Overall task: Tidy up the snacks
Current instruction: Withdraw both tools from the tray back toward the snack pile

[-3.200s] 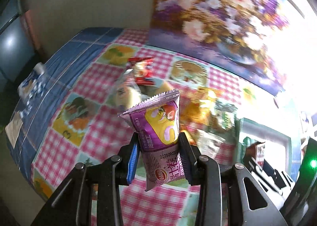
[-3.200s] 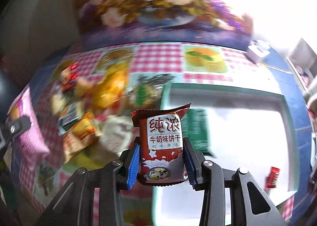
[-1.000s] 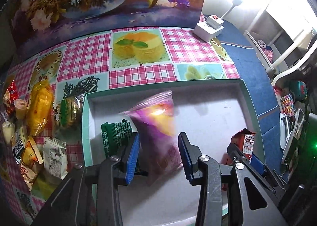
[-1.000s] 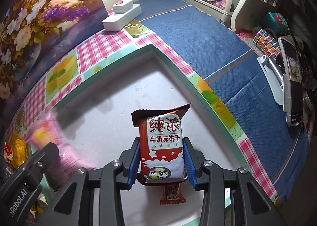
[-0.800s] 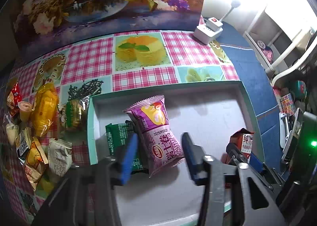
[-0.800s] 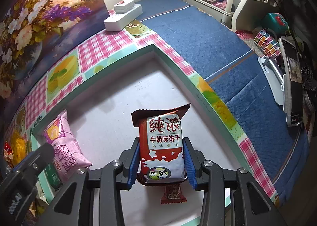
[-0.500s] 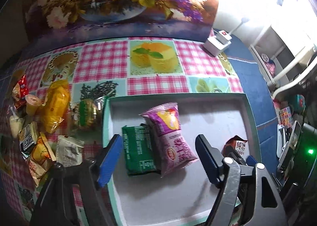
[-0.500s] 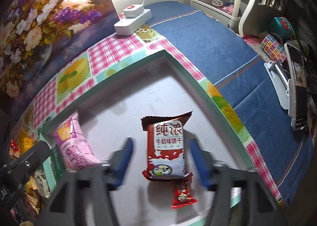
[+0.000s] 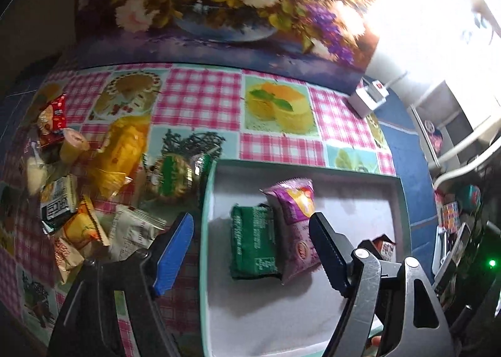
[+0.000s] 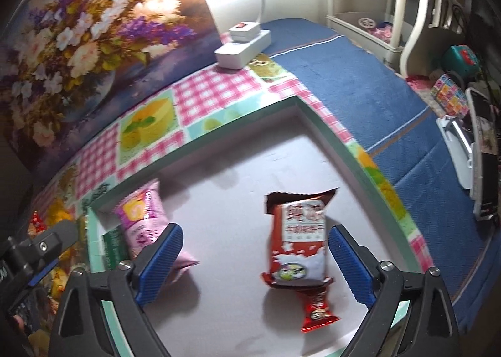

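A white tray with a teal rim (image 9: 206, 231) (image 10: 344, 144) sits on the checked tablecloth. A purple packet (image 9: 294, 225) (image 10: 141, 219) lies in it beside a green packet (image 9: 252, 241) (image 10: 114, 247). My left gripper (image 9: 250, 219) hangs open above those two and holds nothing. My right gripper (image 10: 255, 231) is open, its jaws still opening. A red-brown biscuit packet (image 10: 300, 244) (image 9: 386, 245) lies flat on the tray floor between them, clear of both pads. A small red packet (image 10: 317, 310) pokes out from under it.
Several loose snacks lie left of the tray, among them a yellow packet (image 9: 122, 156), a green-gold one (image 9: 170, 178) and a white one (image 9: 131, 231). A white power strip (image 9: 369, 97) (image 10: 242, 43) sits by the flower painting. A phone on a stand (image 10: 482, 150) stands on the blue cloth.
Both grippers have let go: the purple packet now lies by the green one and the biscuit packet rests on the tray floor. The left gripper drew back toward the snack pile. The right jaws widened.
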`<control>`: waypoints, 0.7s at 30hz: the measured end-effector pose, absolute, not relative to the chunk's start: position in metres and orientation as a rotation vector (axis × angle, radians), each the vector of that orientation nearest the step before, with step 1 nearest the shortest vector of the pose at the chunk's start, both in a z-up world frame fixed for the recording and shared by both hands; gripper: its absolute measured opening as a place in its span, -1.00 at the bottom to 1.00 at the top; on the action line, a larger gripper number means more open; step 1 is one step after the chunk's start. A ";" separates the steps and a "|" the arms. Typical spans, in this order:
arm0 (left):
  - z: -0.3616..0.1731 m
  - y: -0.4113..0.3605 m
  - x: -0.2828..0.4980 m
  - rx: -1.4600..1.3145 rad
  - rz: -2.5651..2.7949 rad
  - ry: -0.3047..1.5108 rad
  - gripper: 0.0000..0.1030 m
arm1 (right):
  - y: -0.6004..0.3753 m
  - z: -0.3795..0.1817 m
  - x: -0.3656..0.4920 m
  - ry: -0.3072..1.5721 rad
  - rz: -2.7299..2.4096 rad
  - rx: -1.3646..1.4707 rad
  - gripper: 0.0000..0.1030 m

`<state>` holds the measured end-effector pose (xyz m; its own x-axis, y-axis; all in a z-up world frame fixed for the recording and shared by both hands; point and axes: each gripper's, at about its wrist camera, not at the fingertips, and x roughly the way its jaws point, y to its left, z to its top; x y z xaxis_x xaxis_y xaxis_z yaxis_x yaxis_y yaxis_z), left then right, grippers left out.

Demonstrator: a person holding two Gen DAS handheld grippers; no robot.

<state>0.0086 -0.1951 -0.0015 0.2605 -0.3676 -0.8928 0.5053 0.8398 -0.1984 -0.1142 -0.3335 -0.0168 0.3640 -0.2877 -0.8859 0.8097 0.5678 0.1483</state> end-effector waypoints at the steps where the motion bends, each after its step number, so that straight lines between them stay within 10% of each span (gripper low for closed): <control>1: 0.000 -0.192 0.009 0.132 -0.586 1.154 0.50 | -0.332 -0.017 -0.113 0.944 -0.761 0.653 0.87; 21: 0.010 -0.157 0.024 0.142 -0.528 1.098 0.50 | -0.302 -0.006 -0.093 0.912 -0.651 0.540 0.87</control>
<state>0.0236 -0.1570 0.0098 0.3461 -0.3365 -0.8758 0.4740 0.8683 -0.1463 -0.0930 -0.3022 -0.0059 0.4490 -0.2792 -0.8488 0.7114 0.6864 0.1505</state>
